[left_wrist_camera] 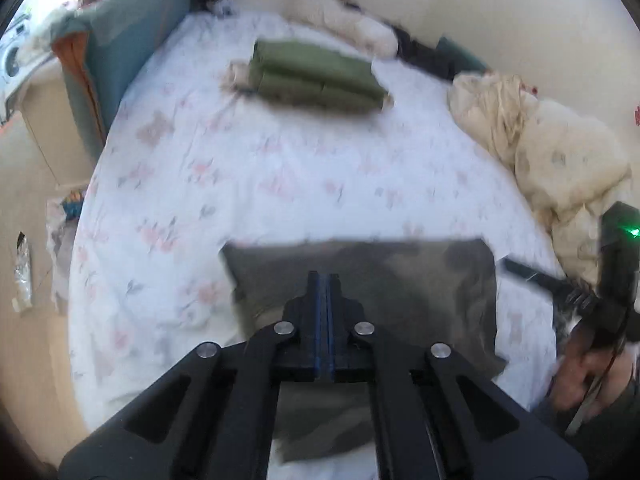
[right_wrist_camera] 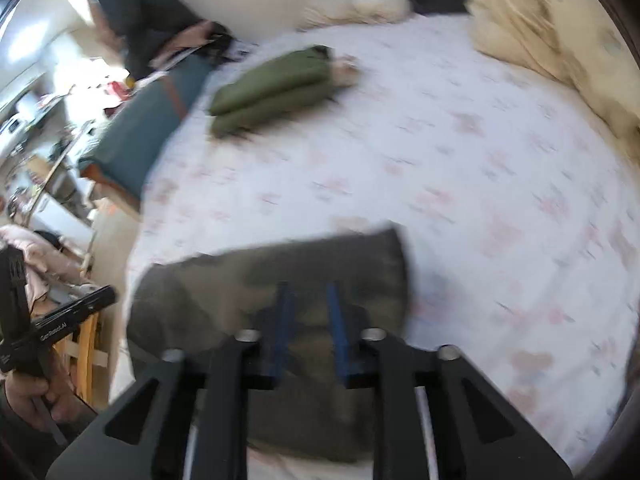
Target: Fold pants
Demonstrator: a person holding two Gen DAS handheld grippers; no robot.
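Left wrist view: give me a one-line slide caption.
Left claw, fingers together, over dark camouflage pants on the floral bed sheet; folded green pants lie beyond.

Dark camouflage pants [left_wrist_camera: 360,276], seemingly folded, lie flat on bedsheet [left_wrist_camera: 280,184].

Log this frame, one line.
left gripper: shut | right gripper: open | camo pants: folded, near edge | green pants: folded, far side

Both views motion-blurred. Camo pants [left_wrist_camera: 360,272] near the bed's front edge: lower part hidden behind the left gripper [left_wrist_camera: 325,280]; whether it pinches cloth, can't tell. Green folded stack [right_wrist_camera: 272,80] near the far edge too smeared for detail.
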